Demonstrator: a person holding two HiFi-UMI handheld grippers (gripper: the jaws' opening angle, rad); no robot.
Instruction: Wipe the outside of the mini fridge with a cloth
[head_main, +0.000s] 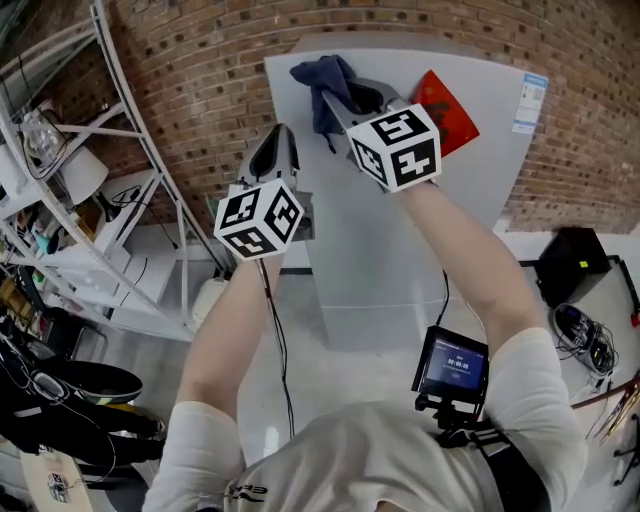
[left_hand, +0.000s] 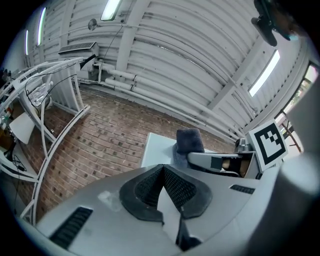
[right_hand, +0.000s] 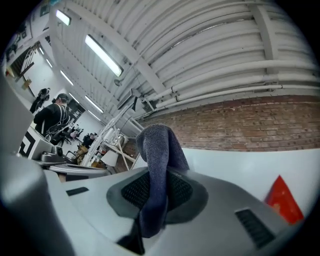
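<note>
The white mini fridge (head_main: 480, 170) stands against a brick wall, with a red sticker (head_main: 447, 112) and a paper label (head_main: 532, 102) near its upper edge. My right gripper (head_main: 345, 100) is shut on a dark blue cloth (head_main: 322, 78) and holds it against the fridge's upper left part. In the right gripper view the cloth (right_hand: 157, 150) hangs out between the pads over the white surface (right_hand: 235, 165). My left gripper (head_main: 280, 140) is beside the fridge's left edge, shut and holding nothing. In the left gripper view (left_hand: 162, 170) its pads meet; the cloth (left_hand: 189, 142) shows beyond.
A white metal rack (head_main: 100, 200) with clutter fills the left side. A black box (head_main: 575, 262) and cables lie on the floor at the right. A small screen (head_main: 452, 365) hangs at the person's chest. People (right_hand: 50, 117) stand far off.
</note>
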